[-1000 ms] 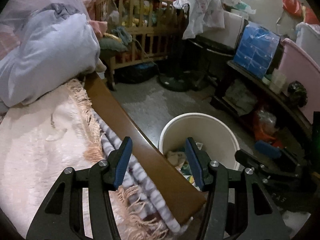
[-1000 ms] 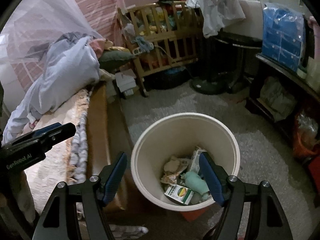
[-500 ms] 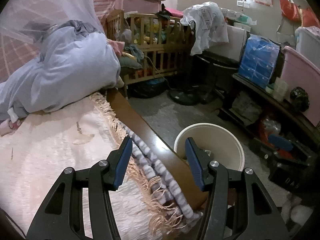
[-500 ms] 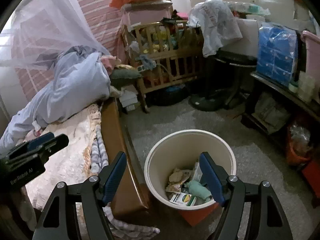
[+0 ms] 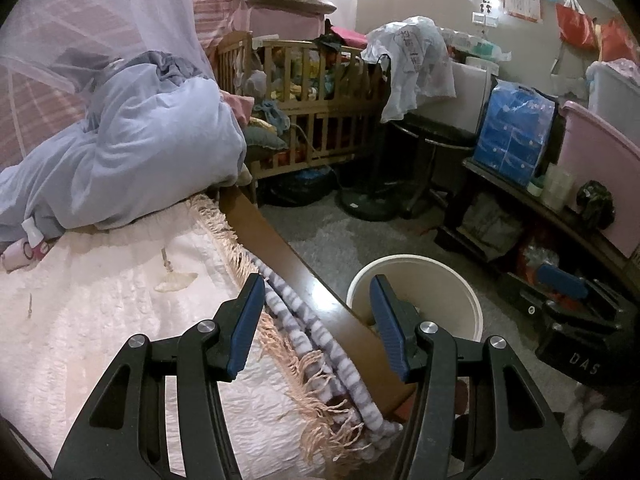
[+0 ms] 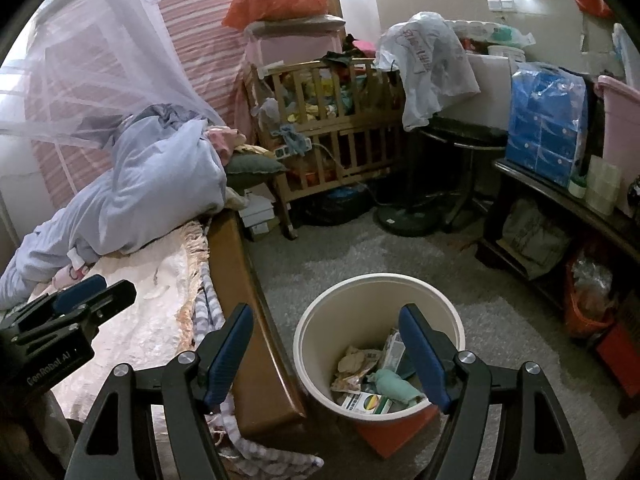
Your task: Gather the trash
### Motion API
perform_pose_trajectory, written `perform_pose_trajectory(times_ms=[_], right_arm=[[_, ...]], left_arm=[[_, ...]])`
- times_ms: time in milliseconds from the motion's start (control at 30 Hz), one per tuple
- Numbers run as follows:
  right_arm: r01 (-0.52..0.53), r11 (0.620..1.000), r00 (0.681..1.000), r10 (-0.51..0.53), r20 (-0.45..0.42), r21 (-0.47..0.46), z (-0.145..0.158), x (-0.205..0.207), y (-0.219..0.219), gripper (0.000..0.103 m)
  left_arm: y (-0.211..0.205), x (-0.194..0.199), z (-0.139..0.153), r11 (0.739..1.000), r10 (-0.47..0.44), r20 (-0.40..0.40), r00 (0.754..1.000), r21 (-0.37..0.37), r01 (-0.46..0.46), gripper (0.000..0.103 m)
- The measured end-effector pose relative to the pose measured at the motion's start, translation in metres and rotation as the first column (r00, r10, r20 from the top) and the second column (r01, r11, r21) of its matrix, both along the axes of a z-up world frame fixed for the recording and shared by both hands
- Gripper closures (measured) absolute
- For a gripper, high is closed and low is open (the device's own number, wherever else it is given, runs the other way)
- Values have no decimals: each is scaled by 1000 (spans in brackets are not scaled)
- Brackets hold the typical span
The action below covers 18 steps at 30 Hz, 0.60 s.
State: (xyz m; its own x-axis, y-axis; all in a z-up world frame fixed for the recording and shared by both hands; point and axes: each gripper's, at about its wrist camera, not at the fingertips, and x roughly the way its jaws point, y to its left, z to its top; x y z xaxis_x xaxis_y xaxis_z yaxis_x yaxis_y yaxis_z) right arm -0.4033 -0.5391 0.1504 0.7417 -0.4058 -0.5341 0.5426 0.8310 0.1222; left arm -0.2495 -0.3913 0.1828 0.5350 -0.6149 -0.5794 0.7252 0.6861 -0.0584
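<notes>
Left hand-held gripper (image 5: 316,322) and right hand-held gripper (image 6: 326,354) both angle downward, jaws apart (nothing gripped).

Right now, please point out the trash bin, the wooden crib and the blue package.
trash bin (image 6: 360,300), right wrist view, on its inner back wall.
wooden crib (image 6: 344,148), right wrist view, on its front slats.
blue package (image 6: 544,124), right wrist view, on its front face.

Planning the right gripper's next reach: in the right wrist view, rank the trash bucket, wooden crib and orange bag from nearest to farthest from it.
1. Trash bucket, just below the right gripper.
2. Wooden crib, across the floor.
3. Orange bag, behind the crib, high up.
</notes>
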Motion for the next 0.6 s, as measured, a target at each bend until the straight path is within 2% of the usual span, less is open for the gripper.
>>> perform_pose_trajectory(times_ms=[600], right_arm=[[-10, 999, 1000, 9, -18, -39, 5, 3, 13, 28]], left_arm=[[1, 0, 0, 1000, -1, -8, 1000, -5, 1, 50]])
